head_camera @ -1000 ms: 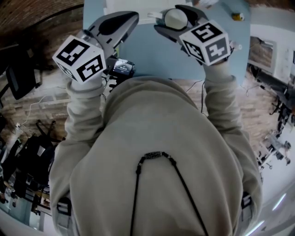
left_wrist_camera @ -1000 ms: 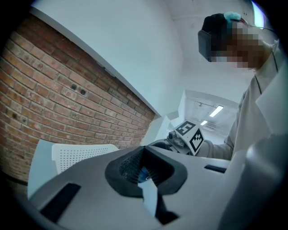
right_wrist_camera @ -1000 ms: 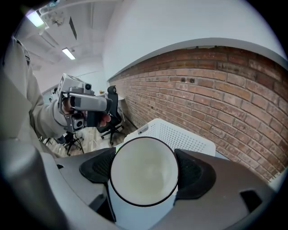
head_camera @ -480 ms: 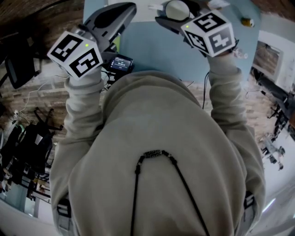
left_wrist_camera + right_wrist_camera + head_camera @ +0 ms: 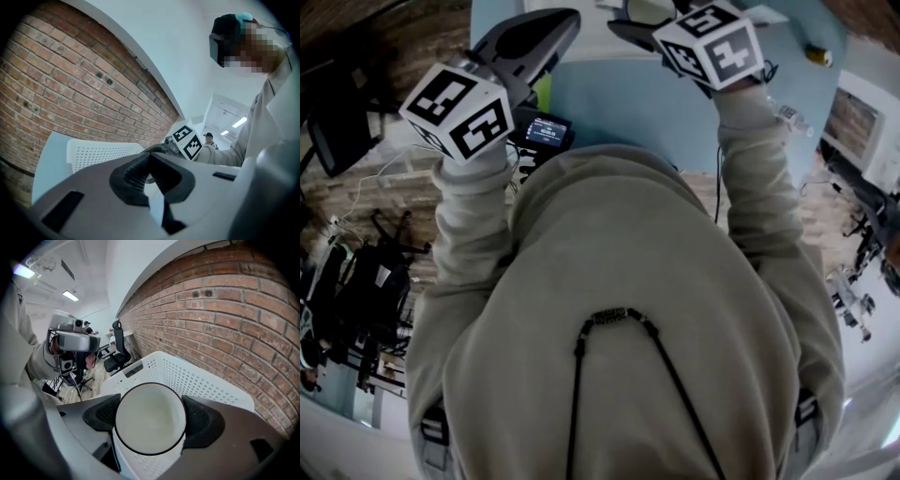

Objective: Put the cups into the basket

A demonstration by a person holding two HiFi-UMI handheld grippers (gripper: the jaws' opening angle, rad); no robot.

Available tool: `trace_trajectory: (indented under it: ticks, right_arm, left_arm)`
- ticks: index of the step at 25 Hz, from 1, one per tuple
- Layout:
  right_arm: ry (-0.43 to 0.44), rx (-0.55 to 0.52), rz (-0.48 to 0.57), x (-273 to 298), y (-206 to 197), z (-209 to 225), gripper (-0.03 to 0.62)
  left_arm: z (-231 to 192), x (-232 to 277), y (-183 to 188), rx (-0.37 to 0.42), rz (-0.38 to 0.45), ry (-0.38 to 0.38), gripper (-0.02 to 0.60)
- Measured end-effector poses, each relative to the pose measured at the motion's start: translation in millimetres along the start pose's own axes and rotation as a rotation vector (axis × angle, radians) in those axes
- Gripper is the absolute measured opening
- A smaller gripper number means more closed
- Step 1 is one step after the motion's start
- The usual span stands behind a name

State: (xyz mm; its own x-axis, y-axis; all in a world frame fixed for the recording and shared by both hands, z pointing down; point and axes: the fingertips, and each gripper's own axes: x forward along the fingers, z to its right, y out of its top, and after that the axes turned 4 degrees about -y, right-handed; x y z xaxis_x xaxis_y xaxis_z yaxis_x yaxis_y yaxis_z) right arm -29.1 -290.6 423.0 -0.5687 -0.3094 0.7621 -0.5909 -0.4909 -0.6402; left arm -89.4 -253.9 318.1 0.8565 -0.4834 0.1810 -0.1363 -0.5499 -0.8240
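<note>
The right gripper's (image 5: 149, 419) jaws pinch a white cup (image 5: 150, 413) poised before the basket (image 5: 211, 383) at the worktop's (image 5: 619, 103) far edge, likely awaiting release, while the left gripper's (image 5: 151, 174) jaws sit pressed together, empty.

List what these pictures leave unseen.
- Basket inside: blocked by the cup in the right gripper view, by the left gripper in its view.
- Table: mostly cut off by the head view's top edge.
- Screen print: too small in the head view.
</note>
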Motion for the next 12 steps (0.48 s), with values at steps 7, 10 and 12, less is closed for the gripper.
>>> trace_trajectory:
  ticks: [7,10,12]
  right_arm:
    - [0.012,-0.003,-0.074,38.2,-12.4,12.9,0.417]
    - [0.01,-0.006,-0.106,50.7,-22.6,20.7,0.417]
    - [0.01,-0.013,-0.13,61.4,-30.8,25.8,0.417]
  left_arm:
    - [-24.9,2.3,-9.5,-0.067,0.005,0.011,-0.005]
    - [-26.6,4.8,-15.8,-0.075,-0.016,-0.003,-0.005]
    - [-28.3,6.6,-20.0,-0.088,-0.027,-0.01,-0.005]
